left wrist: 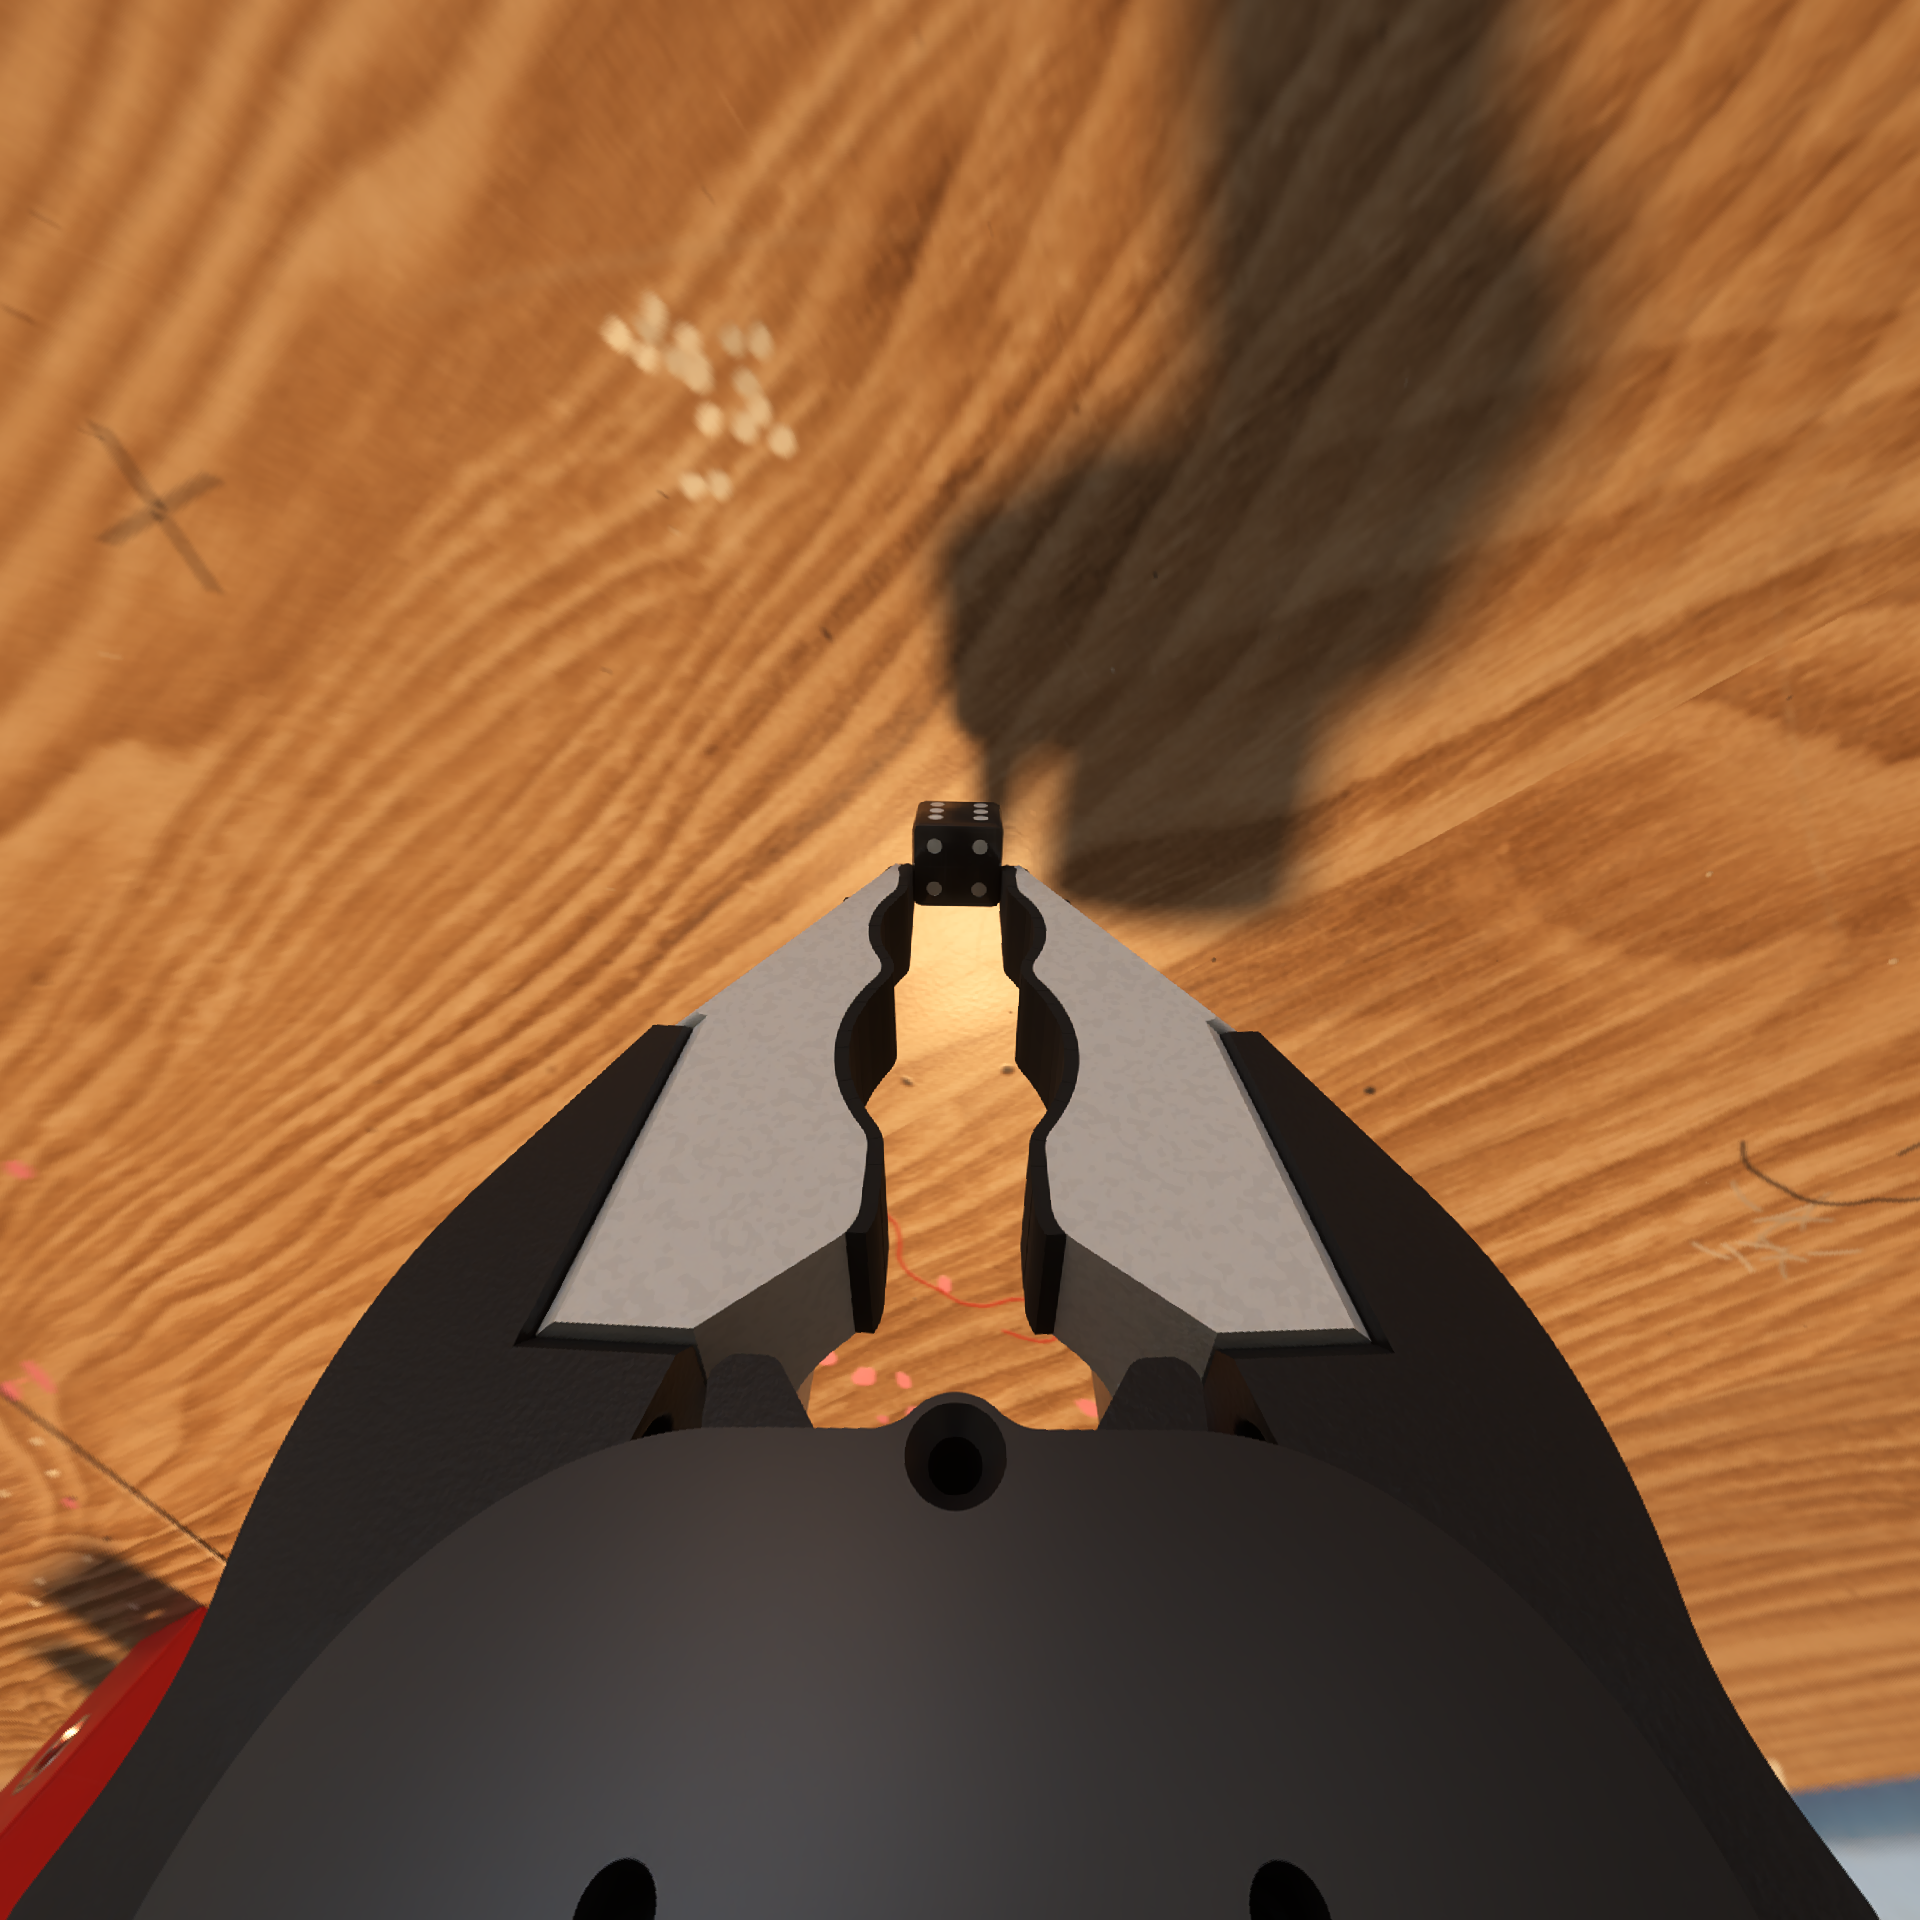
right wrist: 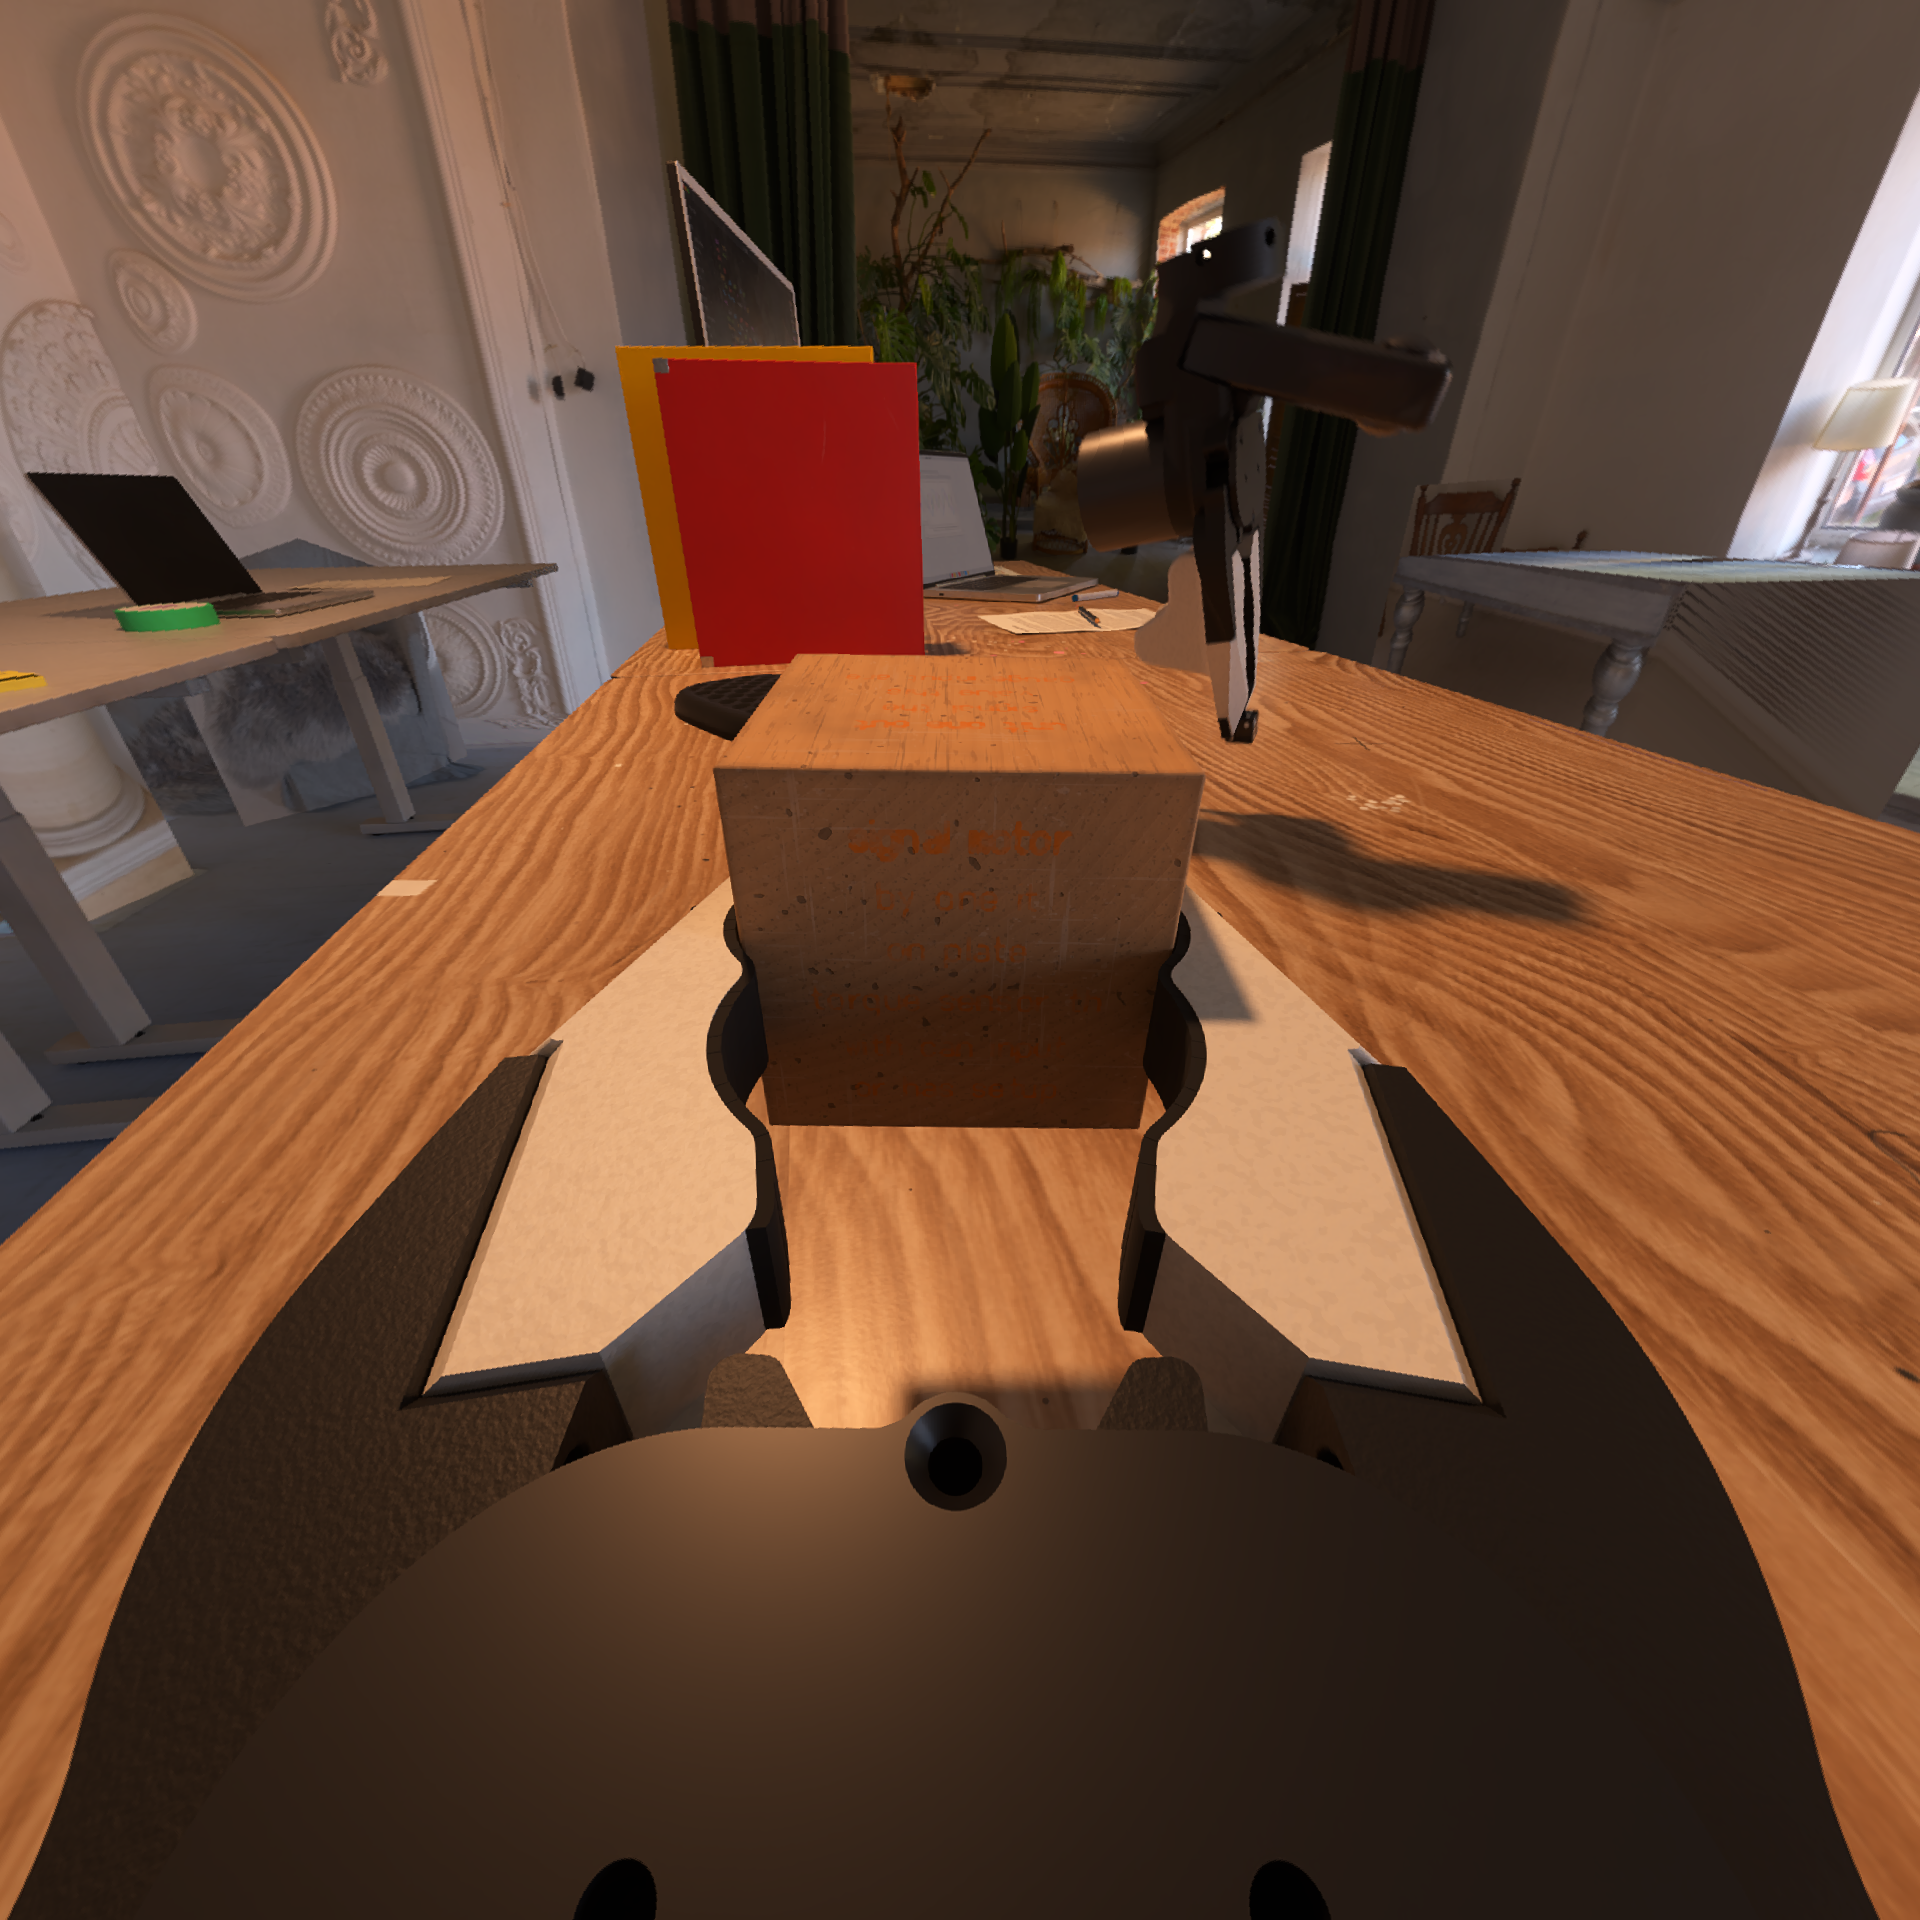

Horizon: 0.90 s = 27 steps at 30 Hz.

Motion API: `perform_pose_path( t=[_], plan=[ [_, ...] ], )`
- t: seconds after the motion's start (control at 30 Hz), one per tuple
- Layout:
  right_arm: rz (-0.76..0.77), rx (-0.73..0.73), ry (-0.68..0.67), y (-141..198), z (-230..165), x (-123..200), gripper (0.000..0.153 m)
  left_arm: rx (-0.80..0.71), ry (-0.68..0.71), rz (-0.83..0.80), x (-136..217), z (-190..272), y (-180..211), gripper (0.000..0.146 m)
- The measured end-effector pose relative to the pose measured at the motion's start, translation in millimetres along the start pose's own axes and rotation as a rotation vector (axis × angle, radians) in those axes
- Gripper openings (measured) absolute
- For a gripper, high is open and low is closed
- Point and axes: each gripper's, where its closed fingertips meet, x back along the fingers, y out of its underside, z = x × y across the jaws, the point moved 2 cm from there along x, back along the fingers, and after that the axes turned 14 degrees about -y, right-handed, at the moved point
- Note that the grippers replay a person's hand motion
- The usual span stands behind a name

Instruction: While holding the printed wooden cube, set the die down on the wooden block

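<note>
My left gripper (left wrist: 956, 885) is shut on a small black die (left wrist: 956, 854) with white pips, pinched at the fingertips above the wooden table (left wrist: 520, 831). In the right wrist view this gripper (right wrist: 1236, 722) hangs fingers-down with the die (right wrist: 1238, 725) just above the table, behind and to the right of the cube. My right gripper (right wrist: 961, 940) is shut on the printed wooden cube (right wrist: 956, 914), one finger on each side. The cube bears faded orange print and appears to rest on the table (right wrist: 1558, 1091). Its top face is bare.
A red board (right wrist: 790, 509) stands upright behind the cube with a yellow board (right wrist: 639, 488) behind it. A black round object (right wrist: 722, 701) lies by the cube's far left corner. A laptop and papers (right wrist: 1049, 618) lie farther back. A red edge (left wrist: 94, 1714) shows at lower left.
</note>
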Motion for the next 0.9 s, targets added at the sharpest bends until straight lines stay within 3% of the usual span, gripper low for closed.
perform_pose_path(
  t=[0.1,0.23,0.3,0.4,0.53,0.63,0.77,0.9],
  plan=[
    [0.005,0.005,0.008,-1,0,1,0.074,0.01,-0.025,0.125,31,-7,-10,0.016],
    [0.02,-0.006,0.02,-2,3,3,0.074,-0.056,0.059,0.355,92,12,-21,0.016],
    [0.039,-0.008,0.034,-3,4,5,0.074,-0.156,0.118,0.478,122,36,-23,0.016],
    [0.087,0.003,0.061,-8,5,11,0.074,-0.448,0.211,0.698,153,92,-16,0.016],
    [0.156,0.003,0.093,-13,7,20,0.074,-0.941,0.196,0.852,142,175,16,0.016],
    [0.176,-0.005,0.089,-14,7,23,0.074,-1.165,0.205,0.886,117,223,44,0.016],
    [0.167,-0.01,0.078,-14,6,22,0.074,-1.245,0.241,0.821,90,252,69,0.016],
    [0.147,-0.003,0.069,-12,5,19,0.074,-1.114,0.311,0.755,89,253,75,0.017]
  ],
)
